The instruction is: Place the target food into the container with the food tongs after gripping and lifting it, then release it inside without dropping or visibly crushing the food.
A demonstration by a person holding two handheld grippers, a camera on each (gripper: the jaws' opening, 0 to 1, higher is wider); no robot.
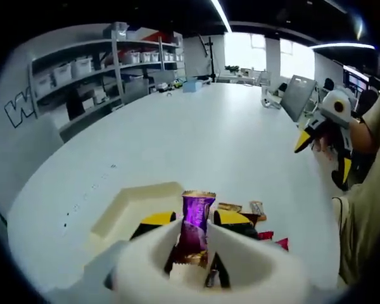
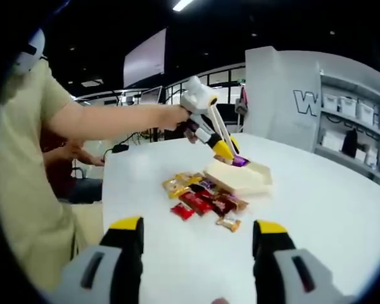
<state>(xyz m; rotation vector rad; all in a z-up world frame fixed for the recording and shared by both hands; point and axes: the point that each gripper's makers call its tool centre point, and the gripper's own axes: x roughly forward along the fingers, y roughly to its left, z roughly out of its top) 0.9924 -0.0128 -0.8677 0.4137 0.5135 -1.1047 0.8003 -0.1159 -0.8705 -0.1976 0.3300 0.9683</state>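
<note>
Left gripper view: nearest the lens, the left claw point(image 1: 196, 229), with yellow-tipped jaws, is closed on a purple foil-wrapped candy point(image 1: 196, 214) and holds it upright. At 10 o'clock of the candy lies the cream rectangular plastic container point(image 1: 136, 204) on the white tabletop point(image 1: 196, 139). Loose wrapped snacks point(image 1: 256, 215) lie at 3 o'clock. The right claw point(image 1: 323, 149) appears at 2 o'clock.

Right gripper view: the right claw point(image 2: 199, 234) stands wide open, holding nothing. At 12 o'clock the left claw point(image 2: 231, 155) holds the purple candy point(image 2: 240, 162) over the container point(image 2: 240, 178). The snack pile point(image 2: 202, 197) lies just beside the container.
</note>
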